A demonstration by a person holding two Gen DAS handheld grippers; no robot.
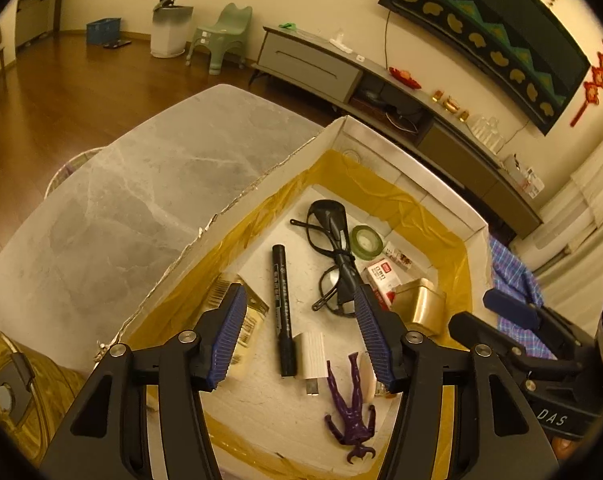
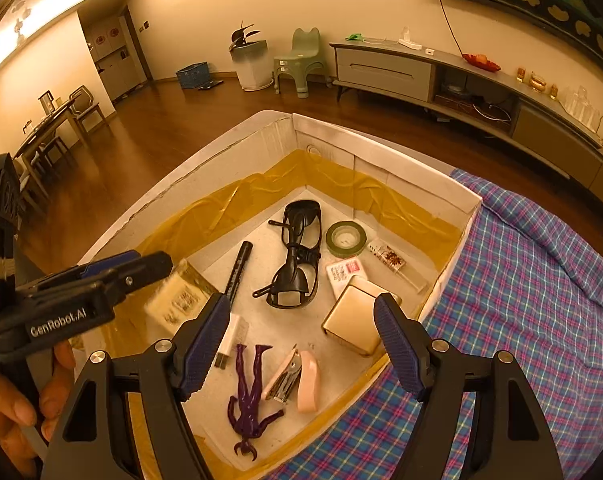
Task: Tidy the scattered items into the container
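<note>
Both claws spread wide, nothing gripped: left claw, right claw hovering over box. Inside box: marker, glasses, purple figure, stapler, tape roll, gold tin.

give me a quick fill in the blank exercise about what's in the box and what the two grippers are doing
1. The black marker pen lies inside the white ____ with yellow tape along its inner walls.
2. The colour of the small plastic toy figure is ____.
3. The roll of green tape lies beside the black-framed ____.
4. Both the left gripper and the right gripper hover over the contents with jaws ____.

Missing words: box; purple; glasses; open
</note>
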